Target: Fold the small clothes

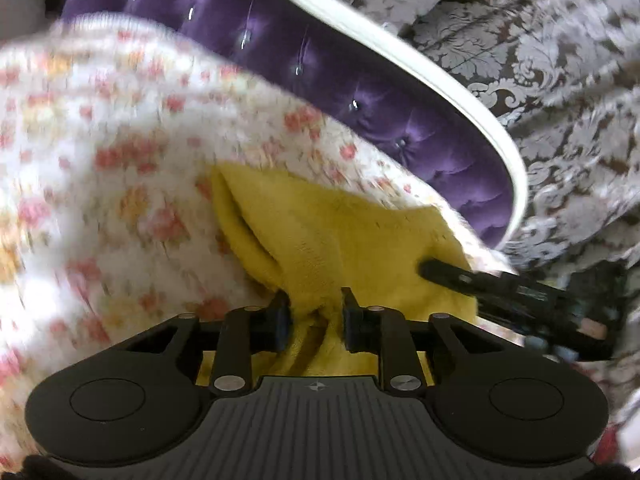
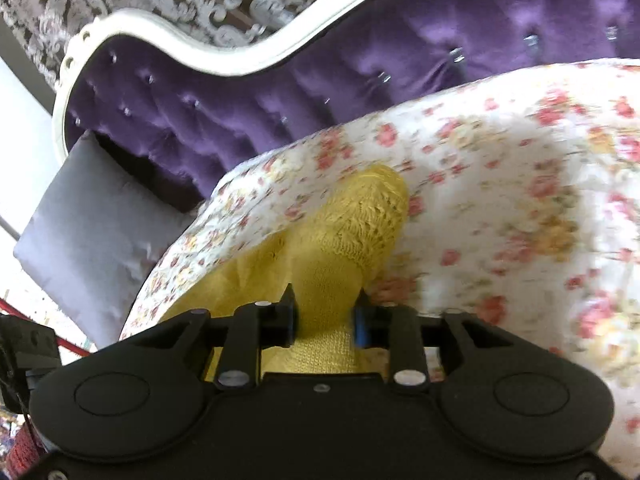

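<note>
A small yellow knit garment [image 1: 320,236] lies on a white floral bedspread [image 1: 100,152]. My left gripper [image 1: 316,304] is shut on a bunched edge of the yellow garment. The right gripper's fingers [image 1: 452,272] reach onto the garment from the right in the left wrist view. In the right wrist view my right gripper [image 2: 325,304] is shut on the yellow garment [image 2: 352,220], whose lacy knitted end lies ahead on the floral bedspread [image 2: 500,184].
A purple tufted headboard [image 1: 320,68] with a white frame [image 1: 400,52] curves behind the bed; it also shows in the right wrist view [image 2: 360,52]. A grey cushion [image 2: 84,224] leans at its left end. Patterned damask wallpaper [image 1: 540,60] is behind.
</note>
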Motion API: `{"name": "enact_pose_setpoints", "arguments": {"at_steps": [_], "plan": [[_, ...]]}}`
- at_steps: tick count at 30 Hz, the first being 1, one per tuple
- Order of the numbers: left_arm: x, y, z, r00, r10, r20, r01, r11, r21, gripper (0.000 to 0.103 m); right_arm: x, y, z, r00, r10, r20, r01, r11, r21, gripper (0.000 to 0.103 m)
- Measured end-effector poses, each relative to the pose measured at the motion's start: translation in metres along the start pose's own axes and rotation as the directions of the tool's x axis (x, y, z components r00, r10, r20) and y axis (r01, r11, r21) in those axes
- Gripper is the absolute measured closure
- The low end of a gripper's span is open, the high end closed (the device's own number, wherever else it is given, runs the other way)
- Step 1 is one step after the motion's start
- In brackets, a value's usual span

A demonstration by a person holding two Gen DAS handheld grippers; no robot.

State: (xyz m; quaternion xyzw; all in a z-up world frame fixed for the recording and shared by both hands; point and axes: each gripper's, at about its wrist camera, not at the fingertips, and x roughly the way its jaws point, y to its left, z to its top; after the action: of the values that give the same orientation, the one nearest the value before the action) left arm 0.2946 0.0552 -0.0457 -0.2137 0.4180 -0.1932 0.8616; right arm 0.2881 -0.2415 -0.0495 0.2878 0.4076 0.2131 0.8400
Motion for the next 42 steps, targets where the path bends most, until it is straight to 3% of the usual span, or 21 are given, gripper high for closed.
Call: {"name": "enact_pose_setpoints", "arguments": {"at_steps": [3, 12, 15, 17, 18, 19, 21, 24, 27, 28, 29, 30, 31, 32, 34, 38, 42], "plan": [[0.005, 0.001, 0.003, 1.000, 0.024, -0.004, -0.024, 1.000, 0.020, 0.074, -0.013, -0.015, -0.012, 0.998, 0.050, 0.026, -0.053, 0.995, 0.089, 0.023], [-0.012, 0.018, -0.002, 1.000, -0.010, -0.010, 0.010, 1.000, 0.012, 0.072, -0.029, -0.008, -0.074, 0.989, 0.132, -0.072, -0.134, 0.991, -0.016, 0.023], [-0.017, 0.021, -0.001, 1.000, -0.023, -0.005, 0.023, 1.000, -0.005, 0.072, -0.026, 0.009, -0.087, 0.989, 0.140, -0.049, -0.144, 0.984, -0.101, 0.023], [-0.021, 0.022, 0.000, 1.000, -0.024, 0.001, 0.024, 1.000, -0.016, 0.072, -0.023, 0.018, -0.090, 0.989, 0.147, -0.030, -0.149, 0.979, -0.141, 0.030], [-0.023, 0.022, 0.000, 1.000, -0.022, 0.006, 0.022, 1.000, -0.015, 0.072, -0.019, 0.024, -0.089, 0.988, 0.152, -0.034, -0.156, 0.975, -0.159, 0.049], [-0.026, 0.023, 0.001, 1.000, -0.021, 0.010, 0.021, 1.000, -0.014, 0.072, -0.014, 0.029, -0.084, 0.988, 0.145, -0.058, -0.153, 0.974, -0.166, 0.077], [-0.032, 0.024, 0.003, 0.999, -0.024, 0.026, 0.024, 0.999, -0.021, 0.072, -0.013, 0.030, -0.071, 0.974, 0.204, -0.100, -0.212, 0.974, -0.075, 0.076], [-0.040, 0.028, 0.004, 0.999, -0.037, 0.037, 0.039, 0.998, -0.050, 0.062, -0.034, 0.022, -0.050, 0.931, 0.357, -0.078, -0.344, 0.928, 0.146, 0.076], [-0.040, 0.034, -0.002, 0.997, -0.073, 0.016, 0.074, 0.994, -0.078, 0.051, -0.041, 0.004, -0.048, 0.906, 0.401, -0.135, -0.341, 0.881, 0.326, 0.075], [-0.037, 0.036, -0.005, 0.997, -0.079, 0.005, 0.079, 0.993, -0.083, 0.047, -0.038, -0.005, -0.054, 0.912, 0.369, -0.178, -0.288, 0.887, 0.361, 0.072], [-0.034, 0.037, -0.009, 0.997, -0.082, -0.008, 0.081, 0.993, -0.085, 0.045, -0.034, -0.010, -0.058, 0.929, 0.290, -0.230, -0.203, 0.920, 0.336, 0.072], [-0.031, 0.037, -0.012, 0.996, -0.083, -0.019, 0.081, 0.993, -0.085, 0.045, -0.032, -0.010, -0.062, 0.946, 0.173, -0.272, -0.104, 0.963, 0.249, 0.071], [-0.030, 0.039, -0.016, 0.996, -0.085, -0.031, 0.083, 0.993, -0.082, 0.045, -0.032, -0.009, -0.065, 0.953, 0.111, -0.283, -0.061, 0.982, 0.180, 0.066], [-0.028, 0.039, -0.019, 0.995, -0.085, -0.046, 0.082, 0.994, -0.076, 0.044, -0.033, -0.008, -0.068, 0.956, 0.097, -0.277, -0.059, 0.988, 0.144, 0.059], [-0.026, 0.039, -0.025, 0.995, -0.071, -0.064, 0.068, 0.996, -0.049, 0.042, -0.040, -0.005, -0.069, 0.971, 0.087, -0.222, -0.067, 0.993, 0.095, 0.029], [-0.021, 0.036, -0.032, 0.995, -0.052, -0.085, 0.053, 0.998, 0.016, 0.040, -0.044, 0.001, -0.061, 0.994, 0.064, -0.085, -0.066, 0.998, -0.017, 0.027], [-0.006, 0.030, -0.030, 0.994, -0.048, -0.102, 0.055, 0.996, 0.067, 0.037, -0.022, -0.009, -0.050, 0.998, 0.056, -0.036, -0.056, 0.998, 0.016, 0.027]]}}
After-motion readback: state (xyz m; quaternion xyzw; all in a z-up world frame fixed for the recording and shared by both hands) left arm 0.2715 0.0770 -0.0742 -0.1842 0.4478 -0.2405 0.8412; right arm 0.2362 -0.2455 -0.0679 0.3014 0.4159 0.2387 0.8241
